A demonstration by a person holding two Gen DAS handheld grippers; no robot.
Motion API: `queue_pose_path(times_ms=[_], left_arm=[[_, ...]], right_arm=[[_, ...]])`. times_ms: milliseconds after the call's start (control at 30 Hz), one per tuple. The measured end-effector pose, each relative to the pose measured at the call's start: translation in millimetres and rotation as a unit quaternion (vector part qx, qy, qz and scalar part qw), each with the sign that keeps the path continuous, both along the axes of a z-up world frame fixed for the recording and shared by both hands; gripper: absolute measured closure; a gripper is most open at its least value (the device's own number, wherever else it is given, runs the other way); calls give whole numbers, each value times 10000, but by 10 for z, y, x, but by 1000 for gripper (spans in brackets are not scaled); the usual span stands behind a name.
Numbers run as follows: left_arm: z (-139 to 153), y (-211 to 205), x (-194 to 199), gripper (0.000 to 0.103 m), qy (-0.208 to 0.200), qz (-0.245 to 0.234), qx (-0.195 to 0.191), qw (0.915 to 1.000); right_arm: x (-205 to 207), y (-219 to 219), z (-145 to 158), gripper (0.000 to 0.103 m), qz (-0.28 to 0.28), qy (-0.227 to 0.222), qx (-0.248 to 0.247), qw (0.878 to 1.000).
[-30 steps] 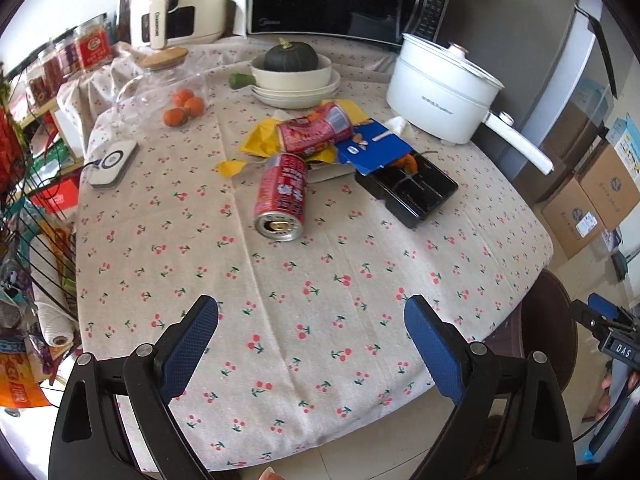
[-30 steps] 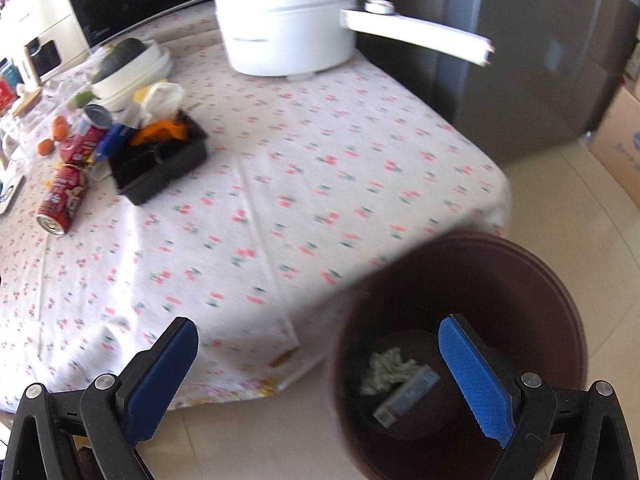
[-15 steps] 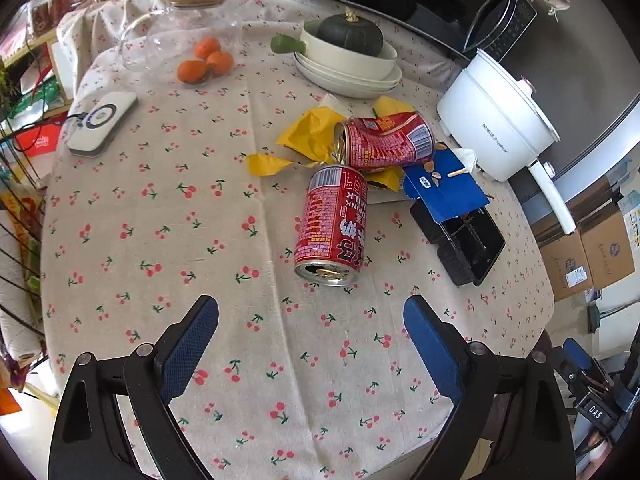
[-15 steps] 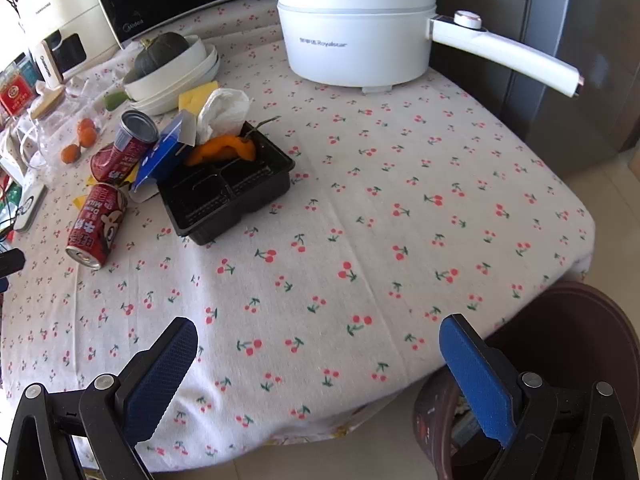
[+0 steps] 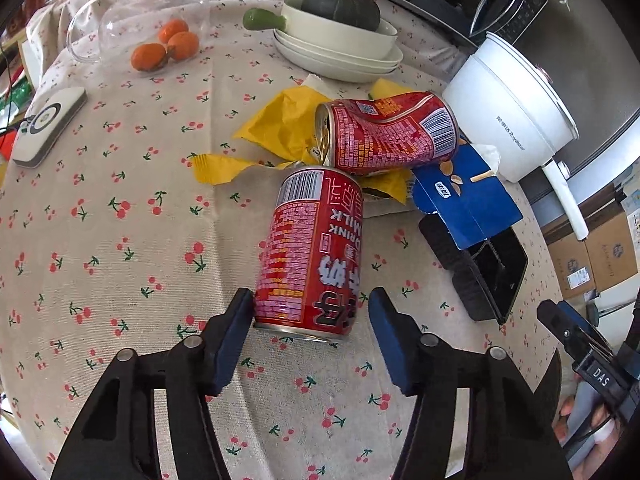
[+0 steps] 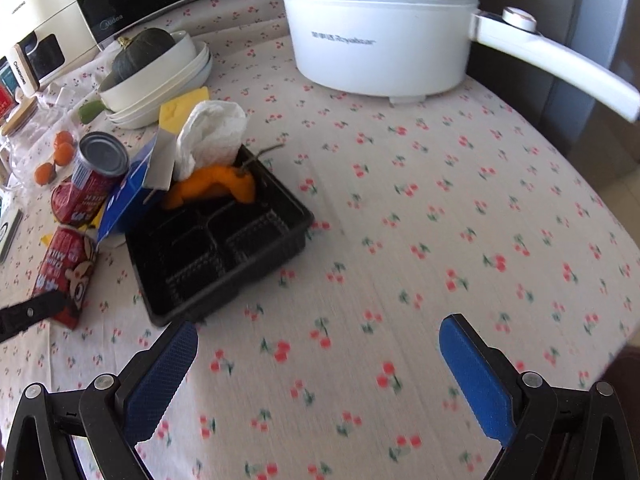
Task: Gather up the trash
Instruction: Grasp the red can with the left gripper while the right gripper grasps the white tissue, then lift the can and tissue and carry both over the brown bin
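Left claw (image 5: 311, 312) straddles the near end of the milk can (image 5: 314, 252), which lies on its side toward the middle of the tabletop (image 5: 120, 280), open end facing the camera. The jaws are closing — the can sits between them, the left pad about at its wall, the right pad with a visible gap. No firm grip yet.

Handling, as a judgement: thin-walled drink can, likely empty or nearly so, hence light. Stiff along its axis but easily dented across the wall; the second can (image 5: 386, 132) just behind it is already creased. Painted metal is smooth and round, so it can roll or slip out sideways under an uneven squeeze. Best hold — across the barrel a little farther in from the rim, pads square to the wall, moderate force. Keep the open end level or up in case of dregs.

Right claw (image 6: 320, 364) stands wide with nothing between its pads, over bare cloth near the tabletop's right edge, close to the black tray (image 6: 224, 256). The tray holds an orange peel (image 6: 216, 190) and a crumpled tissue (image 6: 212, 136) at its far end; a blue carton (image 5: 466, 200) leans on it. Tray plastic looks thin and flexible — grip at a rim corner.

Yellow wrappers (image 5: 280, 128) lie under the second can. White pot (image 6: 380, 40) at the far edge is not trash.
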State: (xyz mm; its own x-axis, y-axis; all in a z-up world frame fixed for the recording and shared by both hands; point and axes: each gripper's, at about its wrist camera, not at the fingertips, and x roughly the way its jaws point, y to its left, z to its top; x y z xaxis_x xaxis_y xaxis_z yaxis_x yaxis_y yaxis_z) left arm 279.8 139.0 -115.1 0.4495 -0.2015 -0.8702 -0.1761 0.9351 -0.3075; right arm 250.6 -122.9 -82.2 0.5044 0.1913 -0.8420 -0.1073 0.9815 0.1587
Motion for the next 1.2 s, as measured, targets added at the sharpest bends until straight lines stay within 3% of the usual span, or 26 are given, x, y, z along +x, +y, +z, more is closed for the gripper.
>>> queue_pose_path(times_ms=[233,533,733,933,1067,1200], left_arm=[[-15,-11,-17,47,7,-10,15,10000],[32,142,-58,48,103,308,55,9995],[84,198,-96,48,105,360,189,9991],[149,297,-135,48,71,390,288,9988],[221,349,-179,48,-21,408,352,9985],[265,352,-240,48,-50,422,316,9986]], right_arm=[[209,111,-247,3,-106,99,198,9997],[446,166,92,4,-34,-431,-45,9991],[1049,366,135,19,133,-63,1019,9947],[1442,504,-121,36,-35,380,1107,9931],[1429,551,-258,77,97,509,1103,9925],[1288,517,-165,88,168,295,1008,9943]])
